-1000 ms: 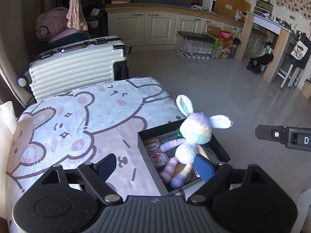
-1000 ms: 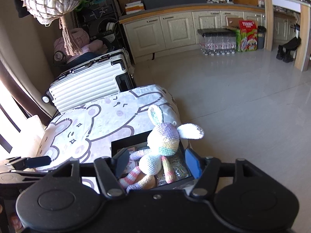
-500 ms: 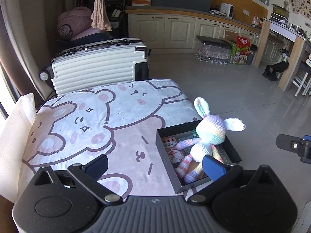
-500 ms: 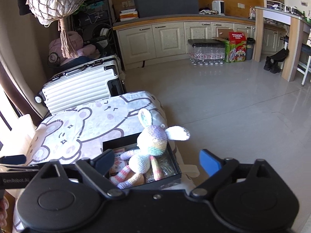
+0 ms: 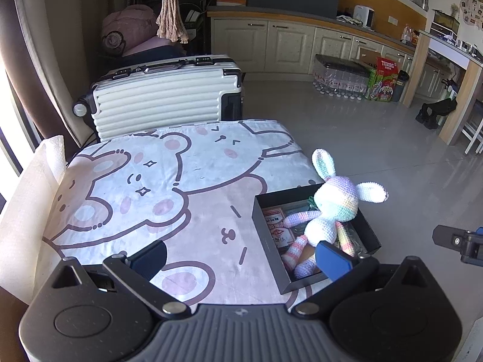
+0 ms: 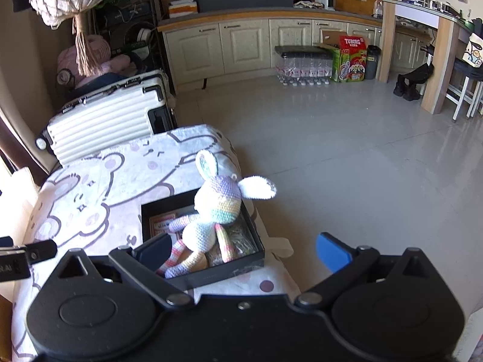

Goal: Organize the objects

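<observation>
I see a worktop [image 5: 211,181] covered with a white and pink cloth that has cartoon bears drawn on it. At its near right corner sits a flat black box [image 5: 265,235]. A knitted bunny [image 5: 329,214] in soft rainbow colors sits in the box, leaning up, with one ear up and one ear out to the side. Under it are some red and white cards and other small things I cannot make out.

My left gripper [image 5: 241,256] has its fingers spread wide, with nothing between them; its right finger is just in front of the bunny's legs. My right gripper [image 6: 241,250] is spread wide too, holding nothing; its left finger is over the box's near left corner.

Behind the worktop stands a cream suitcase [image 5: 163,96] lying on its side. The floor [image 6: 347,150] is shiny grey tile. Along the far wall are cream cupboards [image 6: 241,48], with a pack of water bottles [image 6: 302,66] and a green and red carton [image 6: 350,57] on the floor in front.
</observation>
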